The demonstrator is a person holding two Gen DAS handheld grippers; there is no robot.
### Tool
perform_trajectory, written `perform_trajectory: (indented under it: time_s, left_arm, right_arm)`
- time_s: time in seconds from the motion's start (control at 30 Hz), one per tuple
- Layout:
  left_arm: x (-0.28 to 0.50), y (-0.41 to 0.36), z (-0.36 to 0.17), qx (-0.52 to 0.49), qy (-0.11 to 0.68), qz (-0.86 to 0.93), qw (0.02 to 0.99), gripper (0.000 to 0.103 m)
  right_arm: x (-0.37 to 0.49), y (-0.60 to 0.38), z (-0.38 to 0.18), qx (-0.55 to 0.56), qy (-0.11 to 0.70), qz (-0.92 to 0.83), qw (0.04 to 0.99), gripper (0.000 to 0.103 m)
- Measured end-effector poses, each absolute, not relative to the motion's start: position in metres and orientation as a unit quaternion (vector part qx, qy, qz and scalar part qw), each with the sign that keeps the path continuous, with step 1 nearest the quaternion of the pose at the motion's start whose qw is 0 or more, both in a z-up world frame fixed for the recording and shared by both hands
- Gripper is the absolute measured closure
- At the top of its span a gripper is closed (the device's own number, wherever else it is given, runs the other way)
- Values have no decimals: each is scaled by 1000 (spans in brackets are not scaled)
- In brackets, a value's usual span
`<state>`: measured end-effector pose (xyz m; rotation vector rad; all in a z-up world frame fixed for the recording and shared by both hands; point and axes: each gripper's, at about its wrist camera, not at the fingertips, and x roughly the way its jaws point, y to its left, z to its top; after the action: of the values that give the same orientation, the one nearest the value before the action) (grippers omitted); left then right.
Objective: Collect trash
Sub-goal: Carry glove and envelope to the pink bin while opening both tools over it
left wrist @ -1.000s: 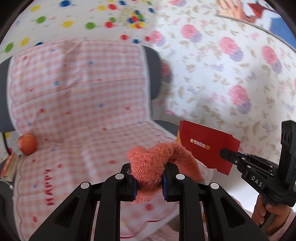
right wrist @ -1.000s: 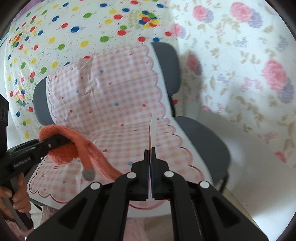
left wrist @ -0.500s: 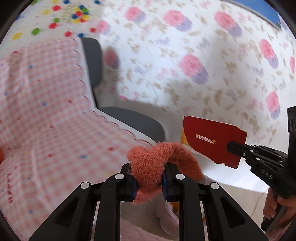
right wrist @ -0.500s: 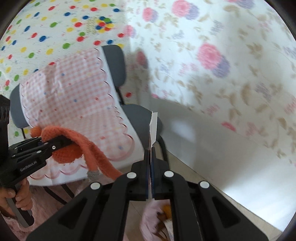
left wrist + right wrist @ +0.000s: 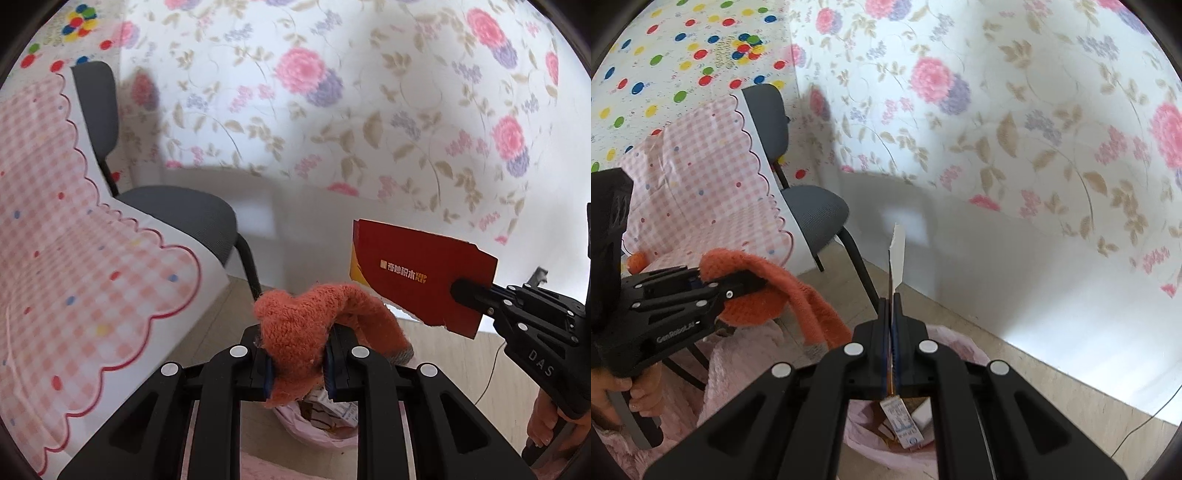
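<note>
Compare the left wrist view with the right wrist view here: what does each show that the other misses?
Only the left wrist view shows the red card's printed face, pinched at one corner by the right gripper.

Only the right wrist view shows the polka-dot wall broadly, the hand holding the left gripper, and the card edge-on.

Both show the orange fuzzy sock clamped in the left gripper, the grey chair with its pink gingham cover, the floral wall and the pink-lined trash bin below.

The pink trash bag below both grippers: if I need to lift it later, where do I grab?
Take the pink trash bag by its far rim, coming straight down from above: the mouth gapes upward, and that thin edge is bare of the litter inside.
</note>
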<state>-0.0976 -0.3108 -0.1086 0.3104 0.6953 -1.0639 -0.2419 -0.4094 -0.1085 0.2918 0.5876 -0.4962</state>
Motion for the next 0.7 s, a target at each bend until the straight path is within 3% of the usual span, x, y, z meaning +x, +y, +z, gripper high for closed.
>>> perform_trajectory:
  time_s: [0.37,0.47,0.5,0.53,0.6,0.7]
  left_arm:
    - [-90,-349,-150,159,382,-504,758,77]
    - [-88,-357,-154,158,392,-506,752,61]
    - [-88,-358,-154,158,392,-506,752,52]
    - [-88,-358,-154,159,391,-507,752,45]
    - [-88,-358,-154,161,390,-506,752,39]
    - [-87,-357,-158,168,396,-506,748,30]
  right_arm:
    - [-245,-435,-149,189,330,-248,891,101]
    - [-242,-440,-154,193,332,-250,889,100]
    - [-242,-441,-155,193,332,-251,888,93]
    - [-242,-442,-156,194,334,-253,887,79]
    - [-242,-445,-157,196,332,-255,887,68]
    - [-244,-445,-153,188,327,-266,887,68]
